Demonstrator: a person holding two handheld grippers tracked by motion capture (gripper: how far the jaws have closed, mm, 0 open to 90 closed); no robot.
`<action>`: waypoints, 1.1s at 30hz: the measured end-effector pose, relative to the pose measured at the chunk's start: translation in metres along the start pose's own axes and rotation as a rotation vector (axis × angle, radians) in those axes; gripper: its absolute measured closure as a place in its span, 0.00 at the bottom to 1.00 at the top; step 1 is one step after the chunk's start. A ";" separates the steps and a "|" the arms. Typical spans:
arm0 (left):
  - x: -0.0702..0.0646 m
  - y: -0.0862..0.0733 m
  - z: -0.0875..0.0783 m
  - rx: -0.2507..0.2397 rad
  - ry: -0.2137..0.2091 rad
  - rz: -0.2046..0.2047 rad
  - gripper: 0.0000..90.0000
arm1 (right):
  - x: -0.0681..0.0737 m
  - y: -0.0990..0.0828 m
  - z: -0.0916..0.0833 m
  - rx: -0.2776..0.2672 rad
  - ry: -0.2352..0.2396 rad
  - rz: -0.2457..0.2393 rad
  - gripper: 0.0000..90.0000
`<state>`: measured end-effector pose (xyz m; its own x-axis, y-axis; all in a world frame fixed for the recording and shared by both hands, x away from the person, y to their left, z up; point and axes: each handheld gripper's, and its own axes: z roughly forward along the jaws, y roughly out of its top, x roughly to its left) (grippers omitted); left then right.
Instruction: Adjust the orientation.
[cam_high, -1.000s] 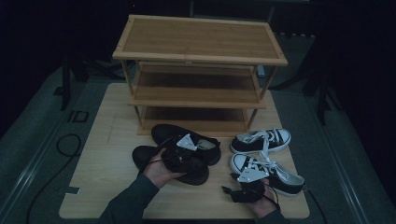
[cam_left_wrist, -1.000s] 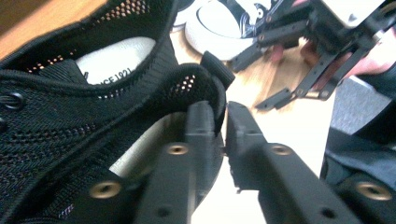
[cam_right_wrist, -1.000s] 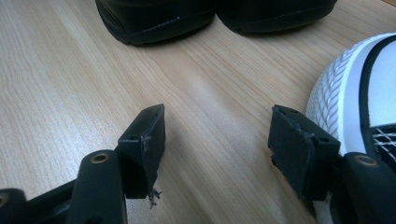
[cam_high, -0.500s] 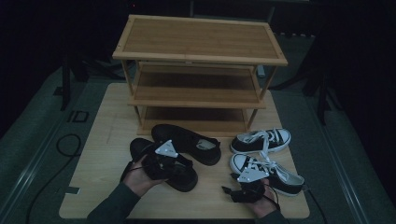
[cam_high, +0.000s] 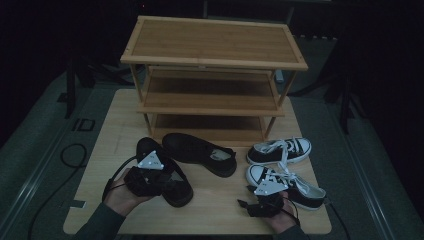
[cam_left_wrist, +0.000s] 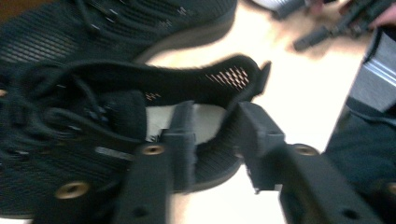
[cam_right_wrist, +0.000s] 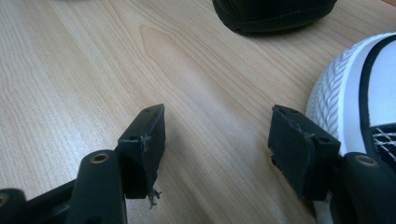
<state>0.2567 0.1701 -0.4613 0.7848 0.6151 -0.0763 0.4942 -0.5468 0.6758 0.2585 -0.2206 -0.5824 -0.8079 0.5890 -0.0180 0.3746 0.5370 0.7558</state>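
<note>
Left gripper (cam_left_wrist: 212, 135) just opening, jaws straddling the black shoe's (cam_left_wrist: 93, 121) heel wall.
Right gripper (cam_right_wrist: 219, 149) spread over bare bench (cam_right_wrist: 70, 70), near front edge.

In the high view, the left hand-held gripper (cam_high: 159, 176) is covering the heel of the nearer black mesh lace-up shoe (cam_high: 172, 186). In the left gripper view, motion blur is smearing that shoe's collar (cam_left_wrist: 201, 79), and the picture's edges are cutting off its toe. In the right gripper view, the edge is cropping the white rubber-toed canvas sneaker (cam_right_wrist: 359, 88), and the top edge is cutting the second black shoe (cam_right_wrist: 273, 14).
</note>
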 end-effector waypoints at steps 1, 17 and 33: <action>0.003 0.001 -0.003 -0.018 0.013 -0.022 0.65 | 0.000 0.000 0.000 0.000 0.000 0.000 0.40; 0.026 0.007 0.010 -0.024 0.312 -0.243 0.22 | 0.000 0.000 0.000 0.001 0.001 0.000 0.40; 0.036 0.001 0.032 0.062 0.343 -0.431 0.42 | 0.000 0.000 0.000 0.001 0.001 0.000 0.40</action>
<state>0.2980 0.1735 -0.4868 0.3453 0.9345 -0.0866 0.7727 -0.2308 0.5913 0.2585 -0.2206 -0.5824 -0.8083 0.5885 -0.0179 0.3746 0.5376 0.7554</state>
